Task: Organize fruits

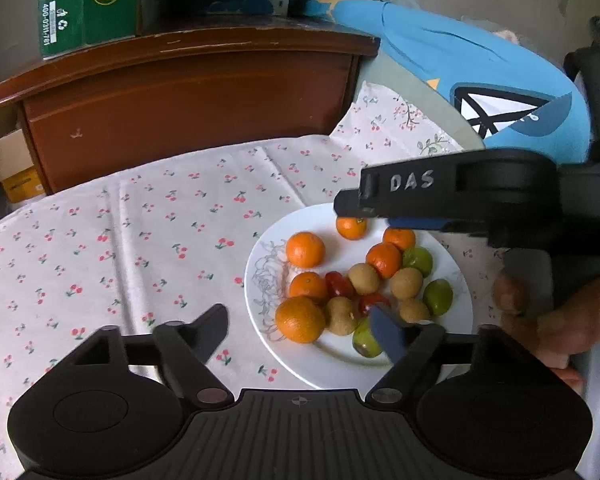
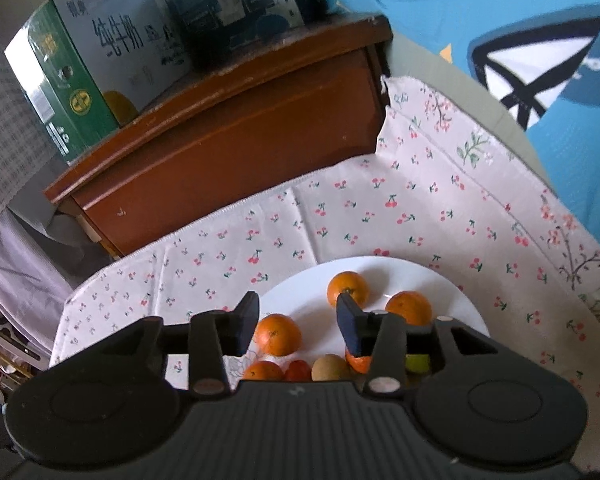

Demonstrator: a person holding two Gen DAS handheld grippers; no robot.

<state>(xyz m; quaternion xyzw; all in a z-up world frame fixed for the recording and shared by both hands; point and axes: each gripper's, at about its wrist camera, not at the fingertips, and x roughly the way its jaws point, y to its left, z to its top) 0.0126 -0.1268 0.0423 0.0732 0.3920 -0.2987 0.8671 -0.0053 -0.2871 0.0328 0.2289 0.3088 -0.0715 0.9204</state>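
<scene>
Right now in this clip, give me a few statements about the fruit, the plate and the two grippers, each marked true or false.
1. All the fruit lies on one white plate. True.
2. The left gripper holds an orange. False: its jaws are open and empty, one finger over the fruit at the near side of the plate.
3. The right gripper hovers over the plate with open jaws. True.
4. The plate holds only oranges. False: there are also green fruits, brown round fruits and small red tomatoes.
5. The plate rests on a cherry-print tablecloth. True.
6. The wooden cabinet top is bare. False: cartons stand on it.
</scene>
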